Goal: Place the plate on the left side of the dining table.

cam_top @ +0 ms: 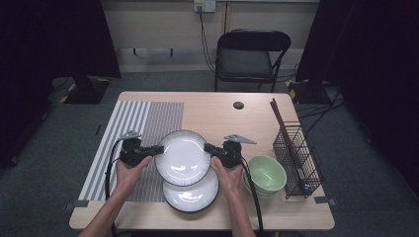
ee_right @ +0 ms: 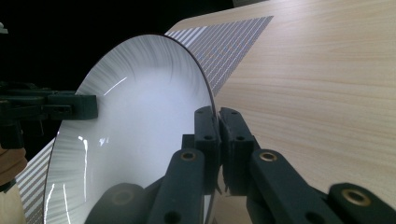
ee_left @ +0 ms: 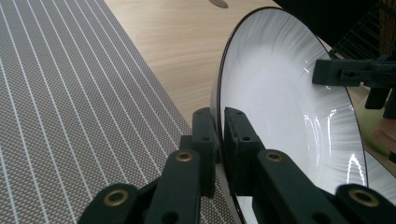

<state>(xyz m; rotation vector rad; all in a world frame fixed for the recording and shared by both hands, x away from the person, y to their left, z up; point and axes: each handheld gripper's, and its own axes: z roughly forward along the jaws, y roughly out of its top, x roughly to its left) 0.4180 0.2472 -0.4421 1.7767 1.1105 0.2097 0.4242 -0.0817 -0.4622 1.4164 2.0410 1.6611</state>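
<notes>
I hold the top plate (cam_top: 182,157) by its rim from both sides, lifted and tilted above a second plate (cam_top: 191,194) that lies flat on the table (cam_top: 212,111) near its front edge. My left claw (cam_top: 157,149) is clamped on the rim at the plate's left; in the left gripper view its two jaws stand one on each face of the edge, pads pressed on it. My right claw (cam_top: 209,147) bites the opposite rim the same way, and in the right gripper view the edge runs straight between the closed pads.

I judge the plate stiff and brittle, glazed ceramic by the look of its gloss and ribbed border, so it won't flex at all and would chip or break if it dropped onto the one beneath. The glaze is slick, and each claw only has a narrow strip of rim to pinch, so the hold depends on both sides pressing evenly. With some weight in it and the grips at opposite edges, it could pivot between my claws if one hand twists. The rim is the right place to hold; the smooth centre offers nothing.

To the right stand stacked green bowls (cam_top: 267,173) and a wire rack (cam_top: 297,160), with a striped mat (cam_top: 129,129) on the left.
</notes>
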